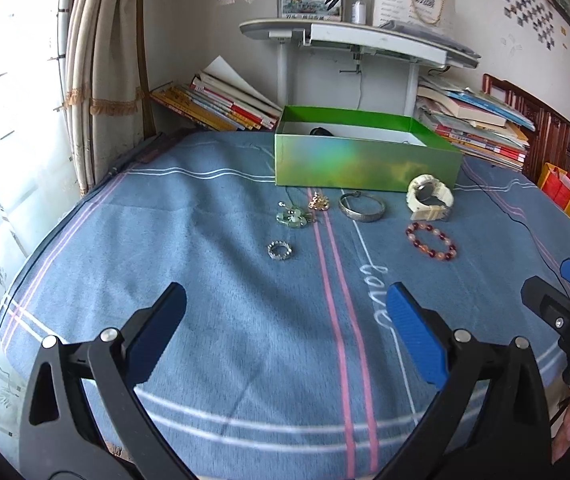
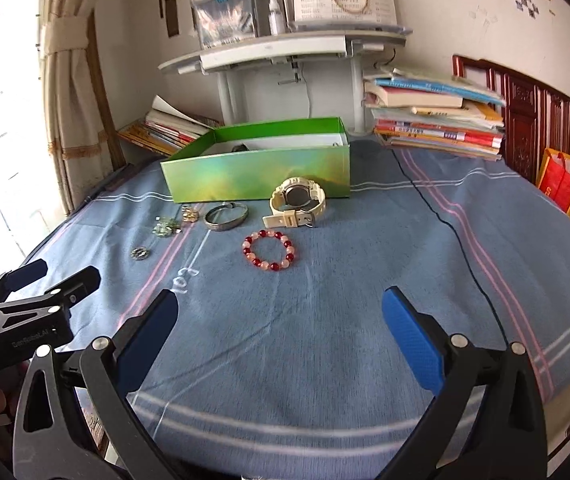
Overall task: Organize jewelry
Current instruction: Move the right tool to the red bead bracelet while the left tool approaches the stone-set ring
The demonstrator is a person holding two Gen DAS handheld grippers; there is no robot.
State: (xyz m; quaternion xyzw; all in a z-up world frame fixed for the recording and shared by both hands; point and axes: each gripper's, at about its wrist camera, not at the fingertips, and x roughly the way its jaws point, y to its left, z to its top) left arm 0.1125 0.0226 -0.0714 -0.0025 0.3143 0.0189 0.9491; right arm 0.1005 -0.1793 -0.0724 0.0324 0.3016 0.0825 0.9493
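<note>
The left gripper [image 1: 287,336] has its two blue-padded fingers spread wide with nothing between them, and the right gripper [image 2: 279,338] is spread wide in the same way and also holds nothing; both hang over the near part of the blue striped cloth [image 1: 245,360], side by side, pointing toward the jewelry. I judge that they wait in this position because no piece is chosen yet, so the sorting is at an early step. Farther away, the pieces lie in a loose row on the cloth: a small silver ring [image 1: 279,249] at the near left, a green pendant [image 1: 293,217] and a gold ornament [image 1: 319,202] behind it, then a silver bangle [image 1: 361,207], a white watch [image 1: 431,197] on the right, and a red bead bracelet [image 2: 269,250] a little nearer than the watch. All of them are just in front of the open green box [image 1: 365,160], which is probably the place where they must go; a dark object already lies inside, but I cannot tell what it is. The bead bracelet is the nearest to the right gripper, so it seems an easy first choice. The cloth is soft and a little wrinkled, so thin pieces may sink into it. Behind the box there are stacks of books [image 2: 437,120], a white shelf [image 1: 357,40], a curtain [image 1: 101,60] by the bright window at the left, and a thin black cable [image 2: 457,240] that crosses the cloth at the right.
</note>
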